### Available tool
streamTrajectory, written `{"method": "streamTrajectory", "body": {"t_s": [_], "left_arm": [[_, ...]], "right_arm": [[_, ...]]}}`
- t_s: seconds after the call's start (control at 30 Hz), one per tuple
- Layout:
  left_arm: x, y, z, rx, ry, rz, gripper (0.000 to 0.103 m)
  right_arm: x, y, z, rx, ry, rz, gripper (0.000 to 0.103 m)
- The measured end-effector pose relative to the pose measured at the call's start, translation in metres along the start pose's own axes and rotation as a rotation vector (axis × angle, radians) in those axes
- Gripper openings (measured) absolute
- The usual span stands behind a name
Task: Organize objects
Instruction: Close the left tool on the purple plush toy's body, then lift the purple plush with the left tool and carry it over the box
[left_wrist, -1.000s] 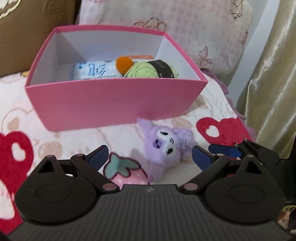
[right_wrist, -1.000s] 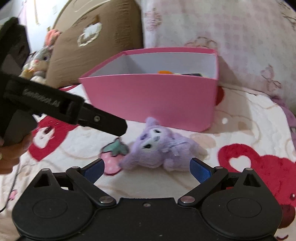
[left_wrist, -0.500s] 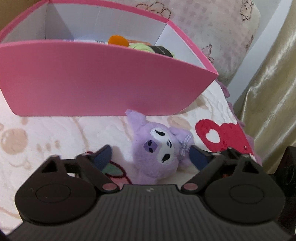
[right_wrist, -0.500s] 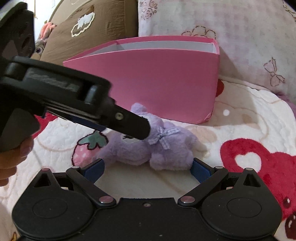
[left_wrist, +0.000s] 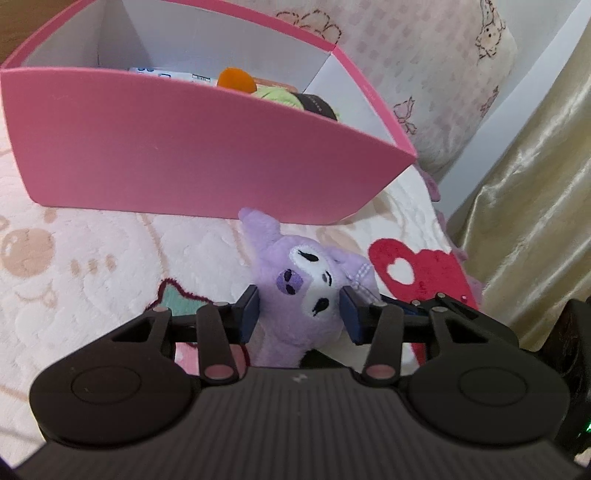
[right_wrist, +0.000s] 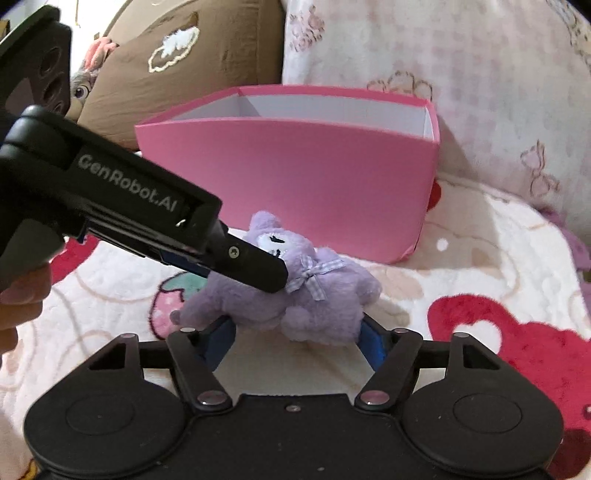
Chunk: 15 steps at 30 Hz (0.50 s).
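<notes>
Lowered since the earlier frame, the left gripper (left_wrist: 299, 310) has its jaws closing on the head of the purple plush (left_wrist: 306, 291), which lies lengthwise across the bed just before the pink box (left_wrist: 184, 155), while the right gripper (right_wrist: 295, 336), jaws likewise closing, apparently brackets its body.
</notes>
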<state>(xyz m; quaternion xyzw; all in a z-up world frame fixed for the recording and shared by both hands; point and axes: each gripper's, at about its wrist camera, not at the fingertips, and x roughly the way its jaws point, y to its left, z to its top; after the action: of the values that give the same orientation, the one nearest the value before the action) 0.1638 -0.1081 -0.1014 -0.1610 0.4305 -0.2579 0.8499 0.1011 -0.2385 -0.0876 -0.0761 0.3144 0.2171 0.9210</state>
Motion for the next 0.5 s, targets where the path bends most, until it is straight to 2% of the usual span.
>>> {"method": "streamTrajectory", "body": {"t_s": [0.23, 0.5], "left_arm": [[-0.034, -0.012, 0.002, 0.022, 0.036, 0.02, 0.045], [-0.076, -0.028, 0.015, 0.037, 0.052, 0.021, 0.045]], "right_arm": [[-0.026, 0.015, 0.013, 0.015, 0.018, 0.014, 0.075], [-0.057, 0.035, 0.037, -0.047, 0.025, 0.017, 0.076]]}}
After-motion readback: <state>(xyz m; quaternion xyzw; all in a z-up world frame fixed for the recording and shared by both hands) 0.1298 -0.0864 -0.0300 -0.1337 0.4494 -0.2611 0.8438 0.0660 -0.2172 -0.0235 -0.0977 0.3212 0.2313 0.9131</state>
